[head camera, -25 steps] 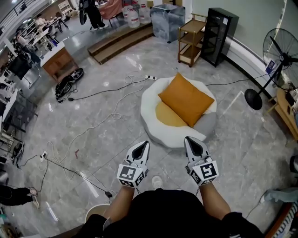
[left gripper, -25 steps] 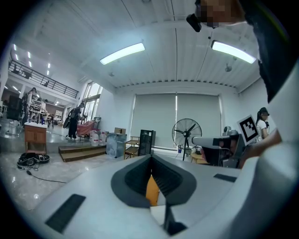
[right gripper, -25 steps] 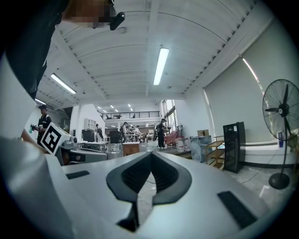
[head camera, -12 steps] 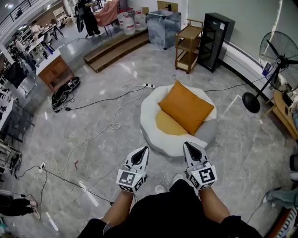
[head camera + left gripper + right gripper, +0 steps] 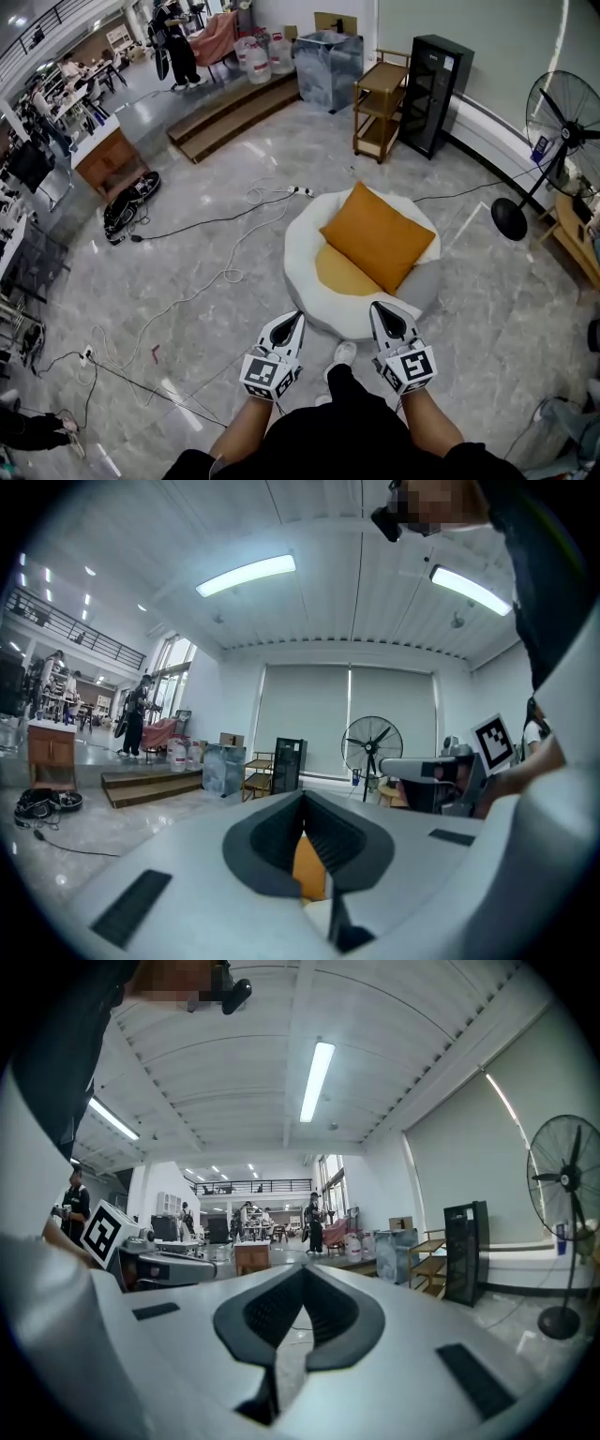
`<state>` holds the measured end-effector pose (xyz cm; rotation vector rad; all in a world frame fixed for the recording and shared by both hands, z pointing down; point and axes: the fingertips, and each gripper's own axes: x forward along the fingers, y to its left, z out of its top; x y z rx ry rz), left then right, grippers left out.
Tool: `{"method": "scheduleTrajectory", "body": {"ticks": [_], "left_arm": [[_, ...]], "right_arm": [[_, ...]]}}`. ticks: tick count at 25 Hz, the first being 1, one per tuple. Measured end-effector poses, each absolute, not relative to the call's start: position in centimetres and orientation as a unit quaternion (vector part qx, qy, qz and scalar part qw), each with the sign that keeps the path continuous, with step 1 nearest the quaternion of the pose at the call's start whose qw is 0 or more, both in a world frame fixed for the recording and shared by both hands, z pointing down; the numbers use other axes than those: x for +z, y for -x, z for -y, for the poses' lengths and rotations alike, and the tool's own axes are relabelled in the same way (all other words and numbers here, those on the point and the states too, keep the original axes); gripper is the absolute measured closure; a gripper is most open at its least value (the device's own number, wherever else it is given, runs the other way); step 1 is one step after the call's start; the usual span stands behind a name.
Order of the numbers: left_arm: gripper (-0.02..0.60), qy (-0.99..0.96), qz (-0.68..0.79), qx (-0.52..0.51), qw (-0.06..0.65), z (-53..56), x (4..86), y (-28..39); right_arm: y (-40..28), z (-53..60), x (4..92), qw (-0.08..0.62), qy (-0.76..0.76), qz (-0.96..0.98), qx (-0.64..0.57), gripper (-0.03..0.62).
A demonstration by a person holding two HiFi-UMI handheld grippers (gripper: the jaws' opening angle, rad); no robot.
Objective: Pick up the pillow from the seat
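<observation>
Item 1, left gripper (image 5: 294, 319): we record the jaws clenched together (image 5: 305, 808), holding nothing and touching nothing. It is held low in front of the person, short of the seat (image 5: 298, 244). Through the notch behind its closed jaws we see a strip of orange, the pillow (image 5: 307, 869).

Item 2, right gripper (image 5: 378, 311): jaws likewise pressed together (image 5: 305, 1283) and holding nothing. In the head view its tip overlaps the near rim of the seat; we cannot tell whether it touches.

Item 3, pillow (image 5: 377, 236): orange and square, lying tilted on the round white seat, over its yellow inner cushion (image 5: 342, 272) and toward the far right side. It is apart from both grippers.

Item 4, surroundings: a standing fan (image 5: 565, 112), a wooden shelf cart (image 5: 380, 108) and a black cabinet (image 5: 433, 80) beyond the seat. Cables (image 5: 225, 220) trail across the floor to the left.

Changes noted against a second ago: both grippers remain clenched, and the pillow lies as it did. The seat sits slightly lower in the head view. A shoe (image 5: 344, 353) now shows between the grippers, closer to the seat.
</observation>
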<state>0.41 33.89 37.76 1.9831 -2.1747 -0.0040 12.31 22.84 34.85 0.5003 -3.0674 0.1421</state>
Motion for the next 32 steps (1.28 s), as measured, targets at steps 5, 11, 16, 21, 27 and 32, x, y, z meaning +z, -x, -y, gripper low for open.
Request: {"method": "scheduleTrajectory", "body": {"ticks": [5, 11, 16, 21, 27, 32], "left_arm": [[0.569, -0.673, 0.732, 0.011, 0.102, -30.0, 38.0, 2.4], [0.569, -0.672, 0.733, 0.008, 0.105, -24.0, 37.2, 5.8], [0.569, -0.684, 0.723, 0.02, 0.096, -18.7, 35.7, 6.7], [0.569, -0.689, 0.717, 0.039, 0.102, -15.3, 36.3, 8.2], [0.569, -0.691, 0.713, 0.044, 0.108, -12.5, 37.1, 9.7], [0.569, -0.711, 0.695, 0.038, 0.103, -9.2, 37.1, 9.7]], "right_arm": [[-9.8, -18.5, 34.5, -0.003, -0.178, 0.983, 0.042, 0.588], [-6.8, -13.1, 34.6, -0.006, -0.177, 0.983, 0.041, 0.588], [-5.2, -8.7, 34.1, -0.015, -0.175, 0.983, 0.052, 0.588], [-4.1, -4.6, 34.2, -0.025, -0.184, 0.981, 0.058, 0.588], [-3.5, -1.7, 34.3, -0.024, -0.191, 0.98, 0.058, 0.588], [-3.9, 0.2, 35.1, -0.021, -0.21, 0.975, 0.063, 0.588]]}}
